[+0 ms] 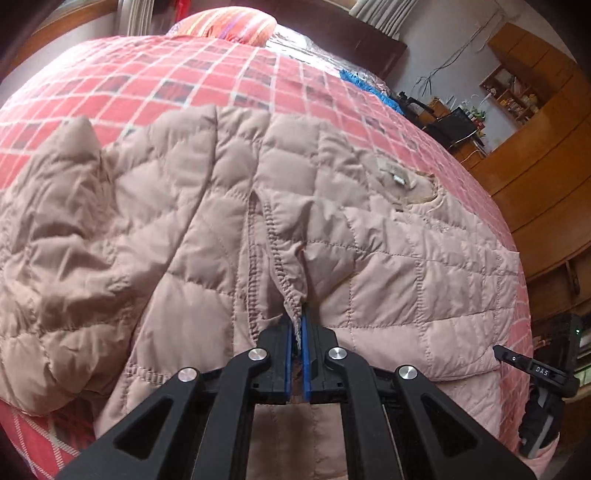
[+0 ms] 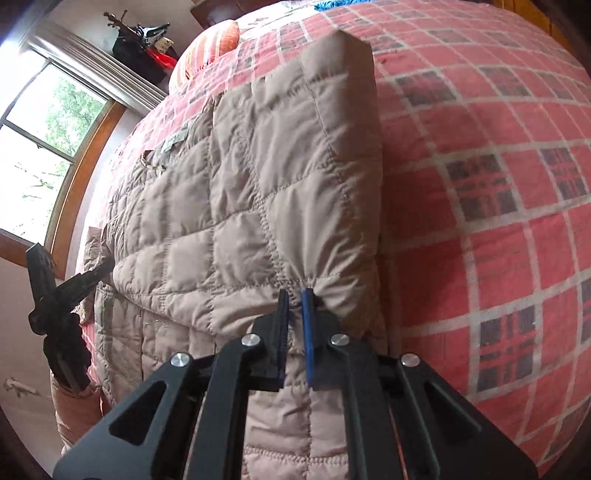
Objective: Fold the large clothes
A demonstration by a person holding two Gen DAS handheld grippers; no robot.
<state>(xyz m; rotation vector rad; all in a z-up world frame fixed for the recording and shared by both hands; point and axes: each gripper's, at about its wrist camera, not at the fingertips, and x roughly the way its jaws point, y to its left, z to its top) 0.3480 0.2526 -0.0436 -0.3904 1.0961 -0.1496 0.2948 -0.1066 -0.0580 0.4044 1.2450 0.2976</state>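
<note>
A beige quilted jacket (image 1: 221, 229) lies spread on a bed with a red checked cover (image 1: 184, 74). My left gripper (image 1: 298, 325) is shut on a pinched ridge of the jacket's fabric near its near edge. In the right wrist view the same jacket (image 2: 229, 192) shows a folded-over panel standing up, and my right gripper (image 2: 295, 299) is shut on the gathered lower edge of that panel. The right gripper (image 1: 535, 369) shows at the right edge of the left wrist view; the left gripper (image 2: 62, 291) shows at the left of the right wrist view.
An orange striped pillow (image 1: 229, 22) lies at the head of the bed. Wooden cabinets (image 1: 535, 147) stand to the right of the bed and a window (image 2: 40, 147) is on the other side. Bare bed cover (image 2: 498, 184) stretches right of the jacket.
</note>
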